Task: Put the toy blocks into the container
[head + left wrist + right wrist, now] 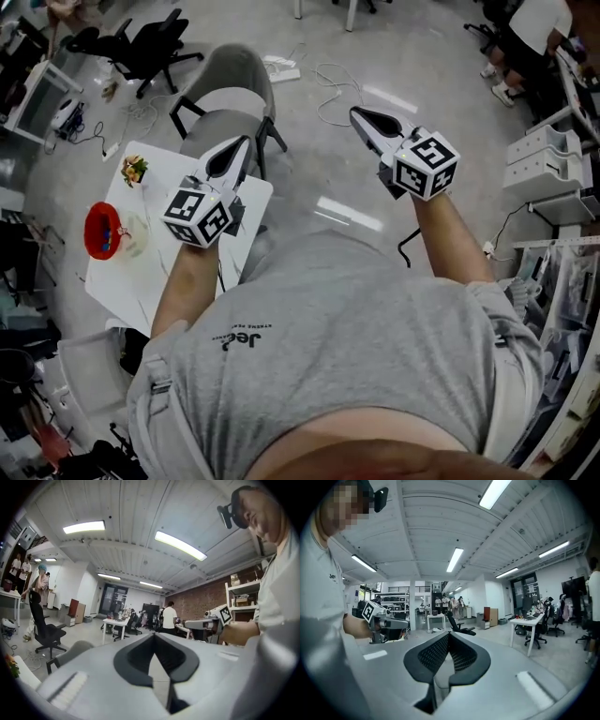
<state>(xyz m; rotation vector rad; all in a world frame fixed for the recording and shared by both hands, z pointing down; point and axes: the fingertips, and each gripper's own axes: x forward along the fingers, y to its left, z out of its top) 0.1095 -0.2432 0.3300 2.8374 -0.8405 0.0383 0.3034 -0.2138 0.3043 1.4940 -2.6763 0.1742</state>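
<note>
Both grippers, left (pixel 244 143) and right (pixel 357 112), are closed tip to tip on nothing and point out across the room. The red container (pixel 92 217), with blocks inside, sits on the white table (pixel 141 281) at the left, a colourful piece (pixel 134 170) beyond it. Risk: if you reach down unsighted, you may tip the container.

Open-plan office: desks (pixel 528 620), swivel chairs (pixel 45 631), ceiling strip lights (pixel 181 546).

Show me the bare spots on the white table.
On the white table, bare room lies between the small toy and the left gripper, and at the near end below the red container. The left edge around that container is crowded.
</note>
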